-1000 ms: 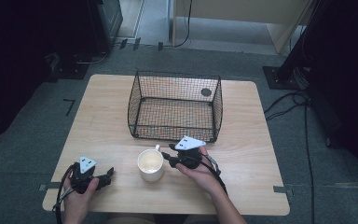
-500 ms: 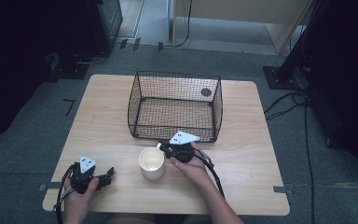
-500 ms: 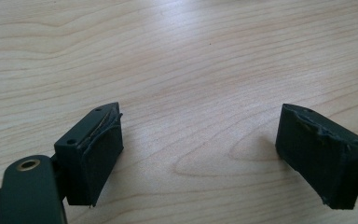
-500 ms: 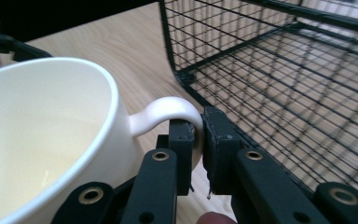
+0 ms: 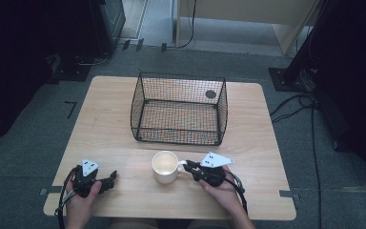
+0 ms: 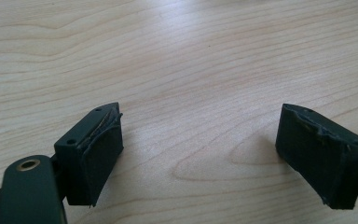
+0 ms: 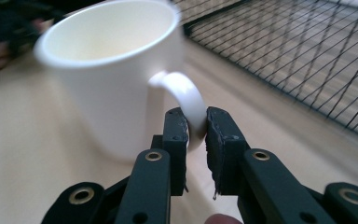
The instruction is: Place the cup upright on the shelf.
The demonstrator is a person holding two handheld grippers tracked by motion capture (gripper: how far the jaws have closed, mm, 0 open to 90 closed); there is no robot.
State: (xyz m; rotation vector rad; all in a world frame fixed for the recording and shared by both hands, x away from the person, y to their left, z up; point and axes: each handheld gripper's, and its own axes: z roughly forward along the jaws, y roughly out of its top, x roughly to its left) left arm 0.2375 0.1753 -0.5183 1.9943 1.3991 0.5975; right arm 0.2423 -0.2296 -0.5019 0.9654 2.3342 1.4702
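Right gripper view: my right gripper [image 7: 196,133] has its two black jaws pinched on the round handle [image 7: 182,95] of the white ceramic mug [image 7: 109,70]. They closed in on it just now, and the handle sits between the pads.
Mug spot: I see the mug [image 5: 165,166] standing upright on the pale wooden table [image 5: 267,143], near my edge, just in front of the black wire basket [image 5: 178,109].
Right hand: in the high view my right gripper [image 5: 190,167] comes at the mug from the side, with the handle pointing at it.
Left hand: my left gripper [image 5: 110,177] rests well apart from the mug. Its jaws stand wide with bare wood between them.
My job now: I think it is to lift the mug and put it in the basket.
How to do it well: I hold tight, go up slowly and keep the mug straight.
Watch out: a thin handle can let the mug swing or tip.
Basket wall: I must lift high enough to clear the near rim [image 5: 176,142].
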